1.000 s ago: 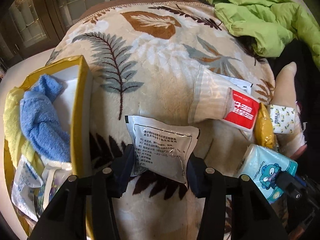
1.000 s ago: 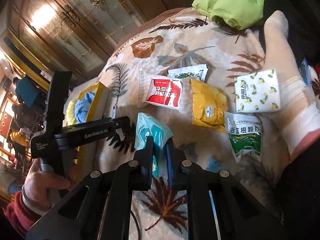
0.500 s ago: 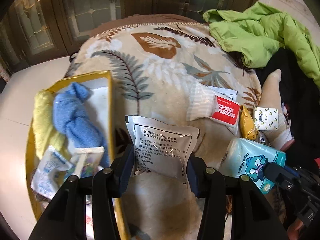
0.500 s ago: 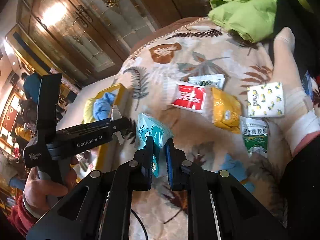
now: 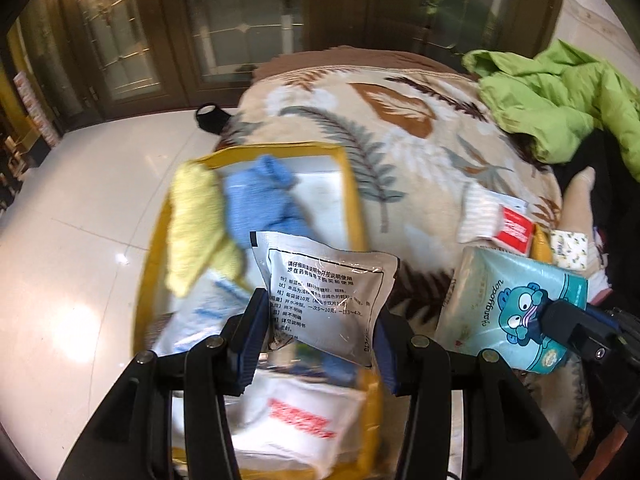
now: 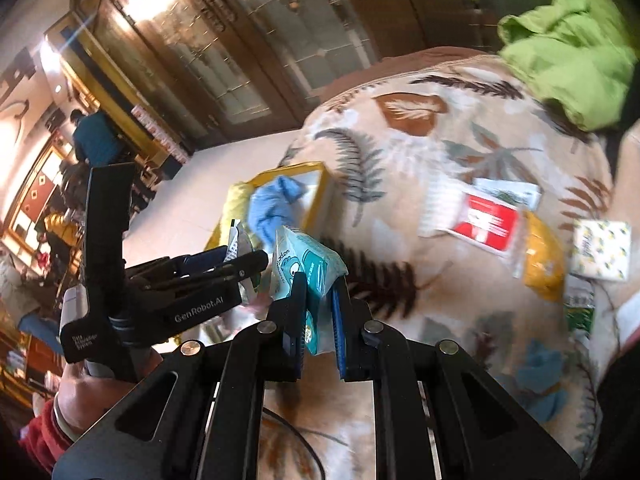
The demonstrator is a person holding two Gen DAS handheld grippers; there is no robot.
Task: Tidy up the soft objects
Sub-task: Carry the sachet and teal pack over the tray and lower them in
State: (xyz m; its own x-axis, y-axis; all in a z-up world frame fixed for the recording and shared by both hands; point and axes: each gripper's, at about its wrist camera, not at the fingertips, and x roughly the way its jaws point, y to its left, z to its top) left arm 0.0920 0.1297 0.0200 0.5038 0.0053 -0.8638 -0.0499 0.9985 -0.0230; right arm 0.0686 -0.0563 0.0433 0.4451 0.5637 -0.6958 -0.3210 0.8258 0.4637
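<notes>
Over the last second we have carried both loads up off the leaf-print blanket (image 5: 400, 128) toward the yellow box (image 5: 352, 200): our left hand-held gripper (image 5: 320, 340) clamps the white sachet (image 5: 324, 292), now over the box's near corner, and our right hand-held gripper (image 6: 318, 316) pinches the teal tissue pack (image 6: 308, 260) beside it. So both drops look close; the box is already crowded with cloths and packets, with bare room only at its far side, and the floor lies just past its rim.

A cream blanket (image 5: 400, 152) printed with brown and grey leaves covers the bed. A green jacket (image 5: 556, 92) lies crumpled at its far right corner. Dark wooden doors (image 5: 224, 28) with glass panes stand behind a glossy white floor (image 5: 68, 240).
</notes>
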